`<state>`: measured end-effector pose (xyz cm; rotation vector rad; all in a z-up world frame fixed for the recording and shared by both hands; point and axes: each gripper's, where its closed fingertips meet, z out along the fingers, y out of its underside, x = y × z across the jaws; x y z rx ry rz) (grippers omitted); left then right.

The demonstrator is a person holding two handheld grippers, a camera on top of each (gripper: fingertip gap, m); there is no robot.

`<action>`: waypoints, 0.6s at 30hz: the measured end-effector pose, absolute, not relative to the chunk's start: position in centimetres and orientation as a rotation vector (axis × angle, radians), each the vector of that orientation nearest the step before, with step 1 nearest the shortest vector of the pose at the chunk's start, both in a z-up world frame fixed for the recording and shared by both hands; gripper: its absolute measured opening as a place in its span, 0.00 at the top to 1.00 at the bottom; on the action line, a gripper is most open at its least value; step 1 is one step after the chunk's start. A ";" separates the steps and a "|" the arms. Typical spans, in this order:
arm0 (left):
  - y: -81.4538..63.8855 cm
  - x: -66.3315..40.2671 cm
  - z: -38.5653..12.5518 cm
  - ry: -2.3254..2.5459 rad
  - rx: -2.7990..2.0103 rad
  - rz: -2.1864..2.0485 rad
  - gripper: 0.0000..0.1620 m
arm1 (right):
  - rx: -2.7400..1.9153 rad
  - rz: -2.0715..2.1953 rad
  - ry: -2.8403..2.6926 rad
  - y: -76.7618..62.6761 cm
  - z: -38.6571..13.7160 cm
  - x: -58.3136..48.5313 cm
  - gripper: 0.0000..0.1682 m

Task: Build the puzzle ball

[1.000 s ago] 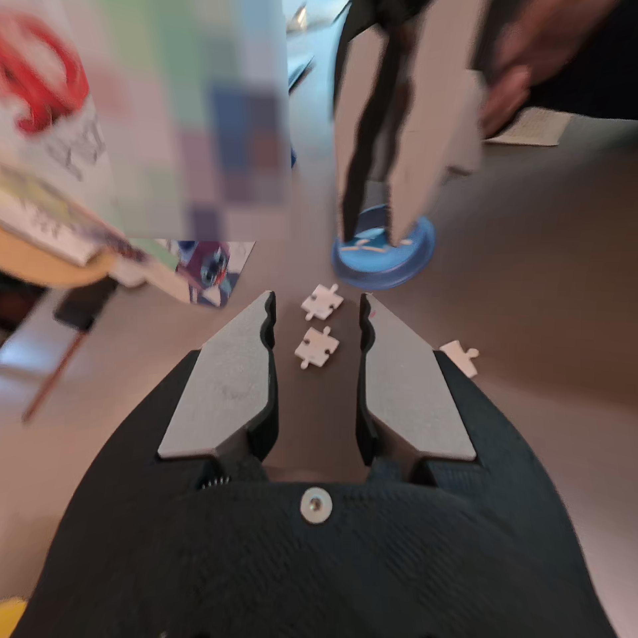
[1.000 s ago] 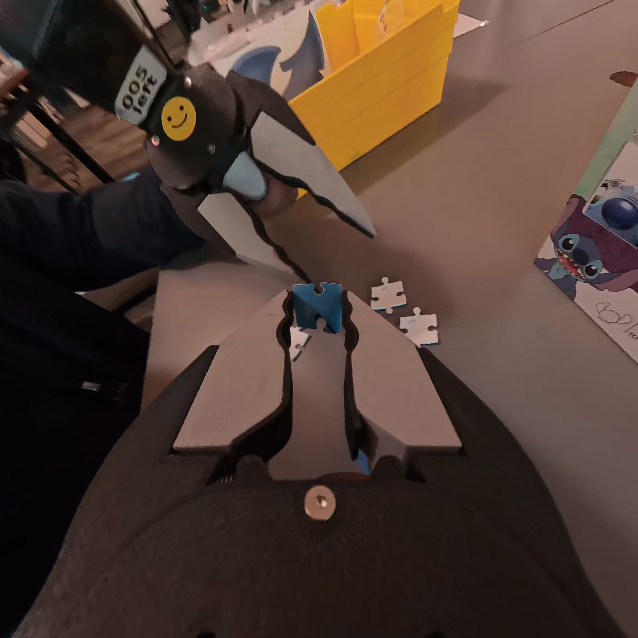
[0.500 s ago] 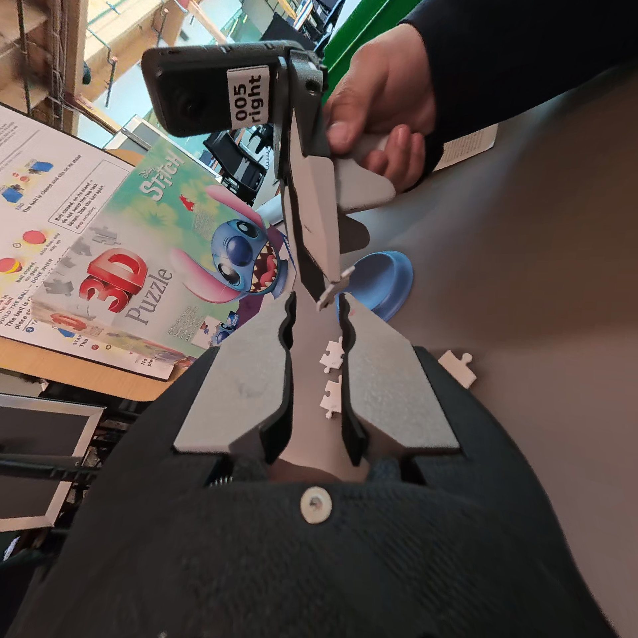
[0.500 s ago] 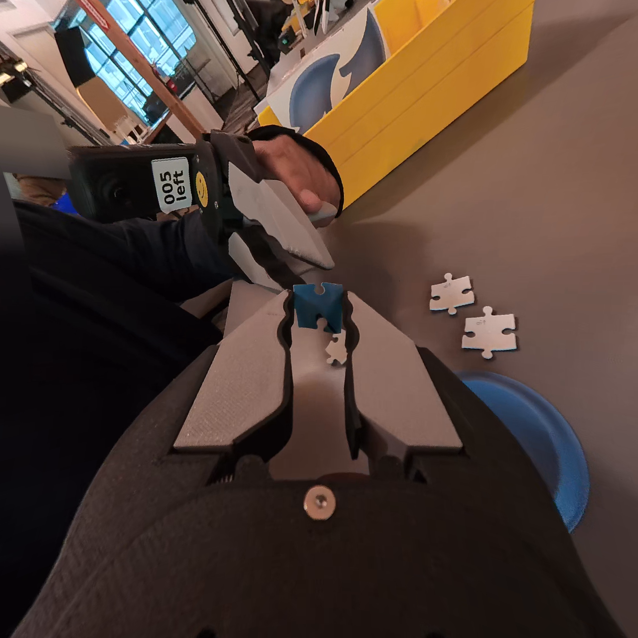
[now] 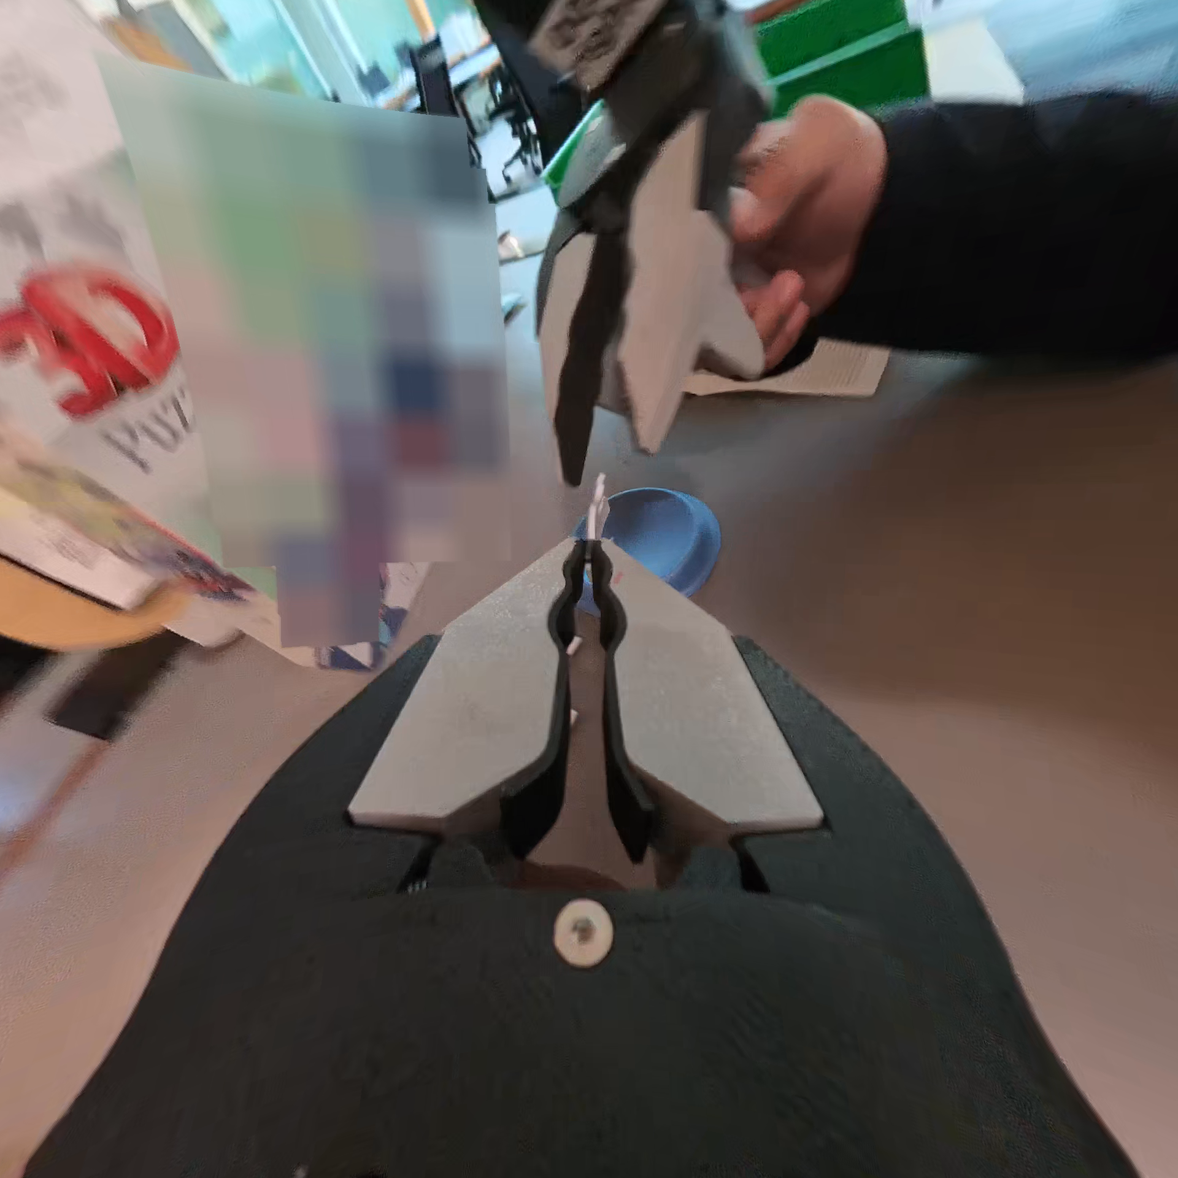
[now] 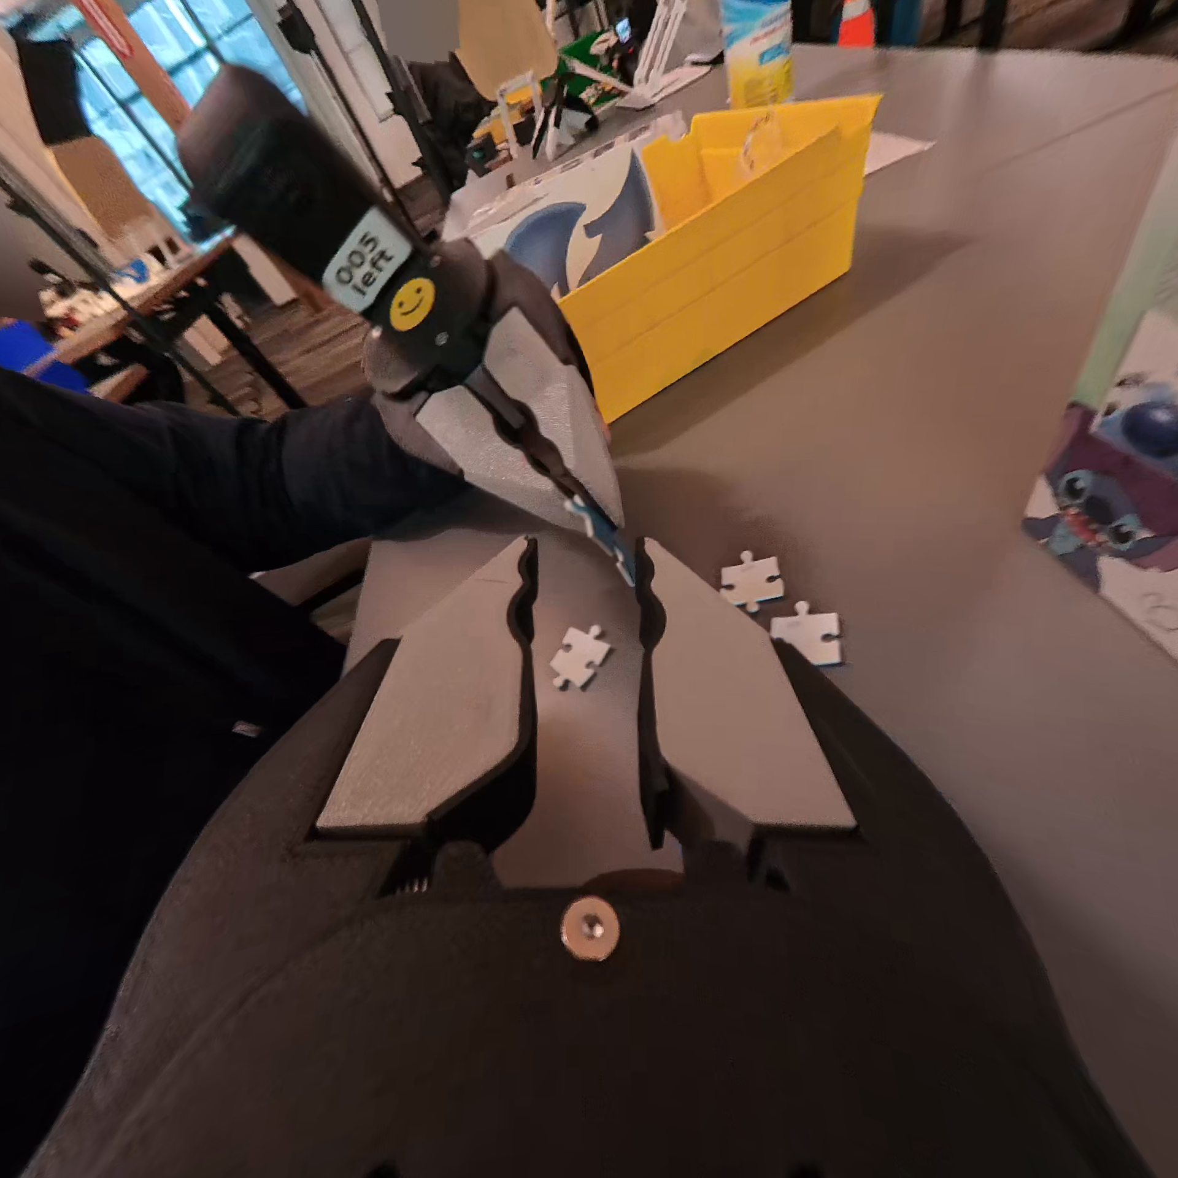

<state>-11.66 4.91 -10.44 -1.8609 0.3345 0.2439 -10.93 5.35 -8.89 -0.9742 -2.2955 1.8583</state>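
Note:
My left gripper (image 5: 591, 556) is shut on a blue puzzle piece (image 5: 598, 510), seen edge-on and sticking out past its tips. In the right wrist view the left gripper (image 6: 605, 517) reaches in from the upper left, holding the blue piece (image 6: 612, 542) just above the table. My right gripper (image 6: 586, 561) is open and empty, its jaws on either side of that piece; it also shows in the left wrist view (image 5: 609, 456). Three white-backed pieces lie on the grey table: one (image 6: 580, 656) between my right fingers, two (image 6: 752, 580) (image 6: 806, 634) to the right.
A blue round dish (image 5: 663, 542) sits just beyond the left gripper's tips. A yellow bin (image 6: 720, 306) stands at the back. The puzzle box (image 6: 1115, 510) stands at the right edge. A paper sheet (image 5: 828, 376) lies under the person's hand (image 5: 803, 210). Both grippers' tips are close together, under 4 cm apart.
The blue piece has passed from my right gripper to my left. The left gripper has shut on it, the right has opened and let go. Both views are blurred by motion.

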 end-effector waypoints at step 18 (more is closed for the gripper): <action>4.4 -12.1 -11.8 -0.122 -1.950 -0.447 1.00 | -1.040 1.694 -2.329 4.2 -11.5 -12.4 1.00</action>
